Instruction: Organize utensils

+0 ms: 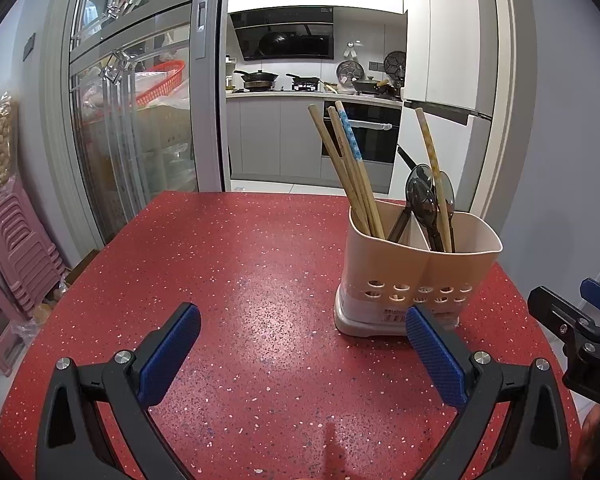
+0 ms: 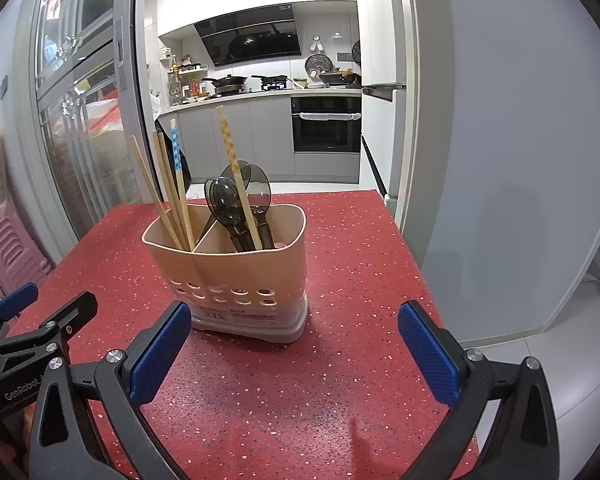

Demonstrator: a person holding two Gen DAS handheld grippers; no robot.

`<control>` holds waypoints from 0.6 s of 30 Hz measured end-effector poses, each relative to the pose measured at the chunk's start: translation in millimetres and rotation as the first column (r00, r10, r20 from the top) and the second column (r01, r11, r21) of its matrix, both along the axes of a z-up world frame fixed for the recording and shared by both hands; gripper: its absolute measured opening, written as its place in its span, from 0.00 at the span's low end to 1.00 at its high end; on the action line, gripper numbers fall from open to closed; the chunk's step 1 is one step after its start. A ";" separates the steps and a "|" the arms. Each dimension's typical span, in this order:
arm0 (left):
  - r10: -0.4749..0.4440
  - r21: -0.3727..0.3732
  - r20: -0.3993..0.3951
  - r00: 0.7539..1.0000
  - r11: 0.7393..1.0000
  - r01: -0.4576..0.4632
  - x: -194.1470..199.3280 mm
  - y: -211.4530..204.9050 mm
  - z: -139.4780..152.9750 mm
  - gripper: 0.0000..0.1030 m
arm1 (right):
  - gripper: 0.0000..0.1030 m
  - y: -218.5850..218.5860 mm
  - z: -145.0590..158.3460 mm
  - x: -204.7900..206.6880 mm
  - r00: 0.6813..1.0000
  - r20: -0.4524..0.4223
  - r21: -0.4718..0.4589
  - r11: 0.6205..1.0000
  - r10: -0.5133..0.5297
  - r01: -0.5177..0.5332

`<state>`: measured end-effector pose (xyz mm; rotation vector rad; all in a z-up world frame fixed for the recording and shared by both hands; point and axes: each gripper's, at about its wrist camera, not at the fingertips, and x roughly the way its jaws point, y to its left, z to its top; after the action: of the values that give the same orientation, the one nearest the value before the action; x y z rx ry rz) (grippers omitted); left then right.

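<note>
Both hand-held grippers hang empty over the red speckled surface [image 1: 260, 264], jaws spread wide: the left hand-held gripper [image 1: 302, 346] sits near the front-left of the beige two-compartment plastic utensil holder with a perforated base [image 1: 416, 276], and the right hand-held gripper [image 2: 296, 346] faces that holder from its front.

Seen from the right wrist, the holder's left compartment carries a bundle of bamboo chopsticks, one with a blue-dotted white top [image 2: 175, 184]. Its right compartment carries the dark translucent plastic spoons [image 2: 228, 204], bowls up, plus a single chopstick with a yellow-patterned top [image 2: 234, 176] leaning among them. No utensils lie loose on the surface near the holder.

The sorting looks nearly finished; the yellow-patterned chopstick appears to be the one stray, if chopsticks and spoons are meant to be kept apart. To move it well, close on its bare upper shaft above the spoon bowls, where nothing crowds it, and lift along its lean so the spoons are not dragged out. Steadying the holder's rim with the other hand-held gripper would probably stop the light holder tipping. Lower the chopstick tip-first into the holder's left compartment.
</note>
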<state>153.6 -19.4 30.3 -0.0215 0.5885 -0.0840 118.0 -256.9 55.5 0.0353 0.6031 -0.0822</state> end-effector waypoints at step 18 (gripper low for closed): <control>0.000 0.002 -0.003 1.000 1.000 0.000 0.4 -0.7 -1.7 1.00 | 1.00 -0.6 -0.3 1.1 1.000 0.000 0.000 1.000 0.000 0.000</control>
<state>154.0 -20.1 28.6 -0.0200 0.5917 -0.0836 119.2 -257.5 55.2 0.0353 0.6036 -0.0820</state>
